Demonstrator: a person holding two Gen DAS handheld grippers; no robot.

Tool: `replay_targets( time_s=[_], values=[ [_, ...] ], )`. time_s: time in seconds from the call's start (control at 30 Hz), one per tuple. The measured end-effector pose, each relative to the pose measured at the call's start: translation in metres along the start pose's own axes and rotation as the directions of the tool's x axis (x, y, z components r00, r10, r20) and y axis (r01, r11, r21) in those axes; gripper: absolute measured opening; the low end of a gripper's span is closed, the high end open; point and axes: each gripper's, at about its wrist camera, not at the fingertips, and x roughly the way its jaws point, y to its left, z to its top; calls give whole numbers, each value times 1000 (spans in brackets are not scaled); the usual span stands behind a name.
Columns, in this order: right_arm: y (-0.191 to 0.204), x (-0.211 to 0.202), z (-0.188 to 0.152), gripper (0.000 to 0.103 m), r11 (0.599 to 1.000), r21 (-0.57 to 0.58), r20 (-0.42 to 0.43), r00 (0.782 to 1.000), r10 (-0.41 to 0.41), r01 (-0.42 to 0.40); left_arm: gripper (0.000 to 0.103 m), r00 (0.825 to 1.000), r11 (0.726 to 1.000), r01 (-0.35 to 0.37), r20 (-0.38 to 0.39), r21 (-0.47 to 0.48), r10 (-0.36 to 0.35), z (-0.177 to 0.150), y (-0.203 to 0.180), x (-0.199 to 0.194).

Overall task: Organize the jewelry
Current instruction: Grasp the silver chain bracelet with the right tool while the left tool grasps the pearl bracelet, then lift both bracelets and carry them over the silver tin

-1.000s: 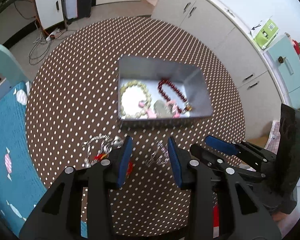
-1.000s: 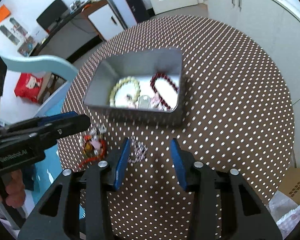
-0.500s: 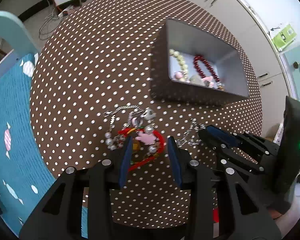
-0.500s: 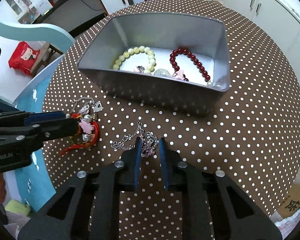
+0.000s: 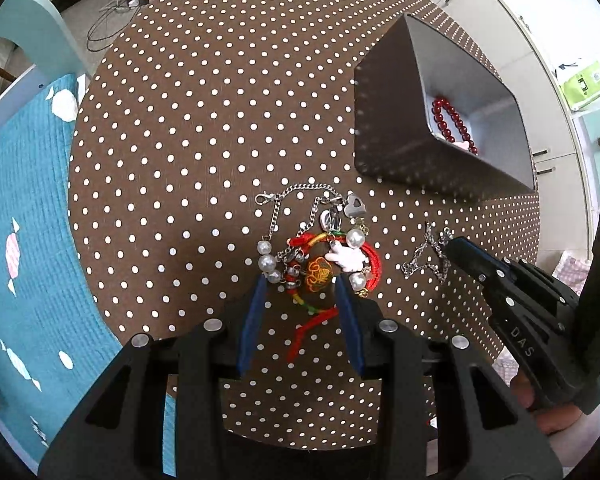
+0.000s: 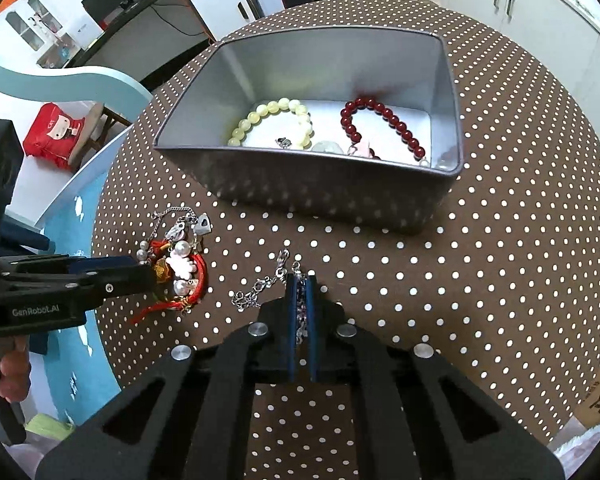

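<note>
Silver chain bracelet, on polka-dot tablecloth just in front of near wall of metal tin; one end pinched between blue pads of right gripper, pads pressed nearly together with only chain links between. Free length trailing from fingertips toward left and toward tin, clasp end pointing at tin wall; long axis roughly slanted across tablecloth, parallel to neither wall nor fingers. Right gripper low over cloth, aimed straight at tin's near wall; seen from left wrist camera as dark body entering from right, tip on chain.

Tangle of charm bracelets (red cord, pearls, silver links, white flower charm, heart tag) left of chain and farther from tin, well apart from its wall. Left gripper tilted down over tangle, fingers spread wide, blue pads straddling near part of tangle with pearl strand beside left pad; whether pads touch it, unclear. In right wrist view, left gripper reaching in level from left, held by bare hand.

Inside tin: pale yellow bead bracelet at left, dark red bead bracelet at right, small charms between, lying flat on floor.
</note>
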Motion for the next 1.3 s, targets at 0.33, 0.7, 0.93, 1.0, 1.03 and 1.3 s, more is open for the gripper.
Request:
replay_targets(
  time_s=[0.33,0.7,0.93,1.0,1.03,1.3],
  values=[
    [-10,-19,3,3,998,59,43,999,28,-31,30,1000,1000,12,6,-10,-12,15,8,2],
    [-19,-23,0,3,996,79,34,999,29,-32,22,999,999,-31,38,-20,32,32,25,-9],
    [-15,-18,1,3,996,81,21,999,27,-29,22,995,994,-102,-5,29,102,35,23,0],
    [-14,-17,1,3,996,83,17,999,28,-29,22,989,988,-143,-23,53,144,38,17,3],
    [-13,-17,0,3,996,81,15,1000,26,-27,21,987,986,-156,-28,58,158,39,13,5],
    [-12,-20,4,3,997,81,24,1000,10,-12,8,981,978,-192,-25,80,195,41,5,2]
  ],
)
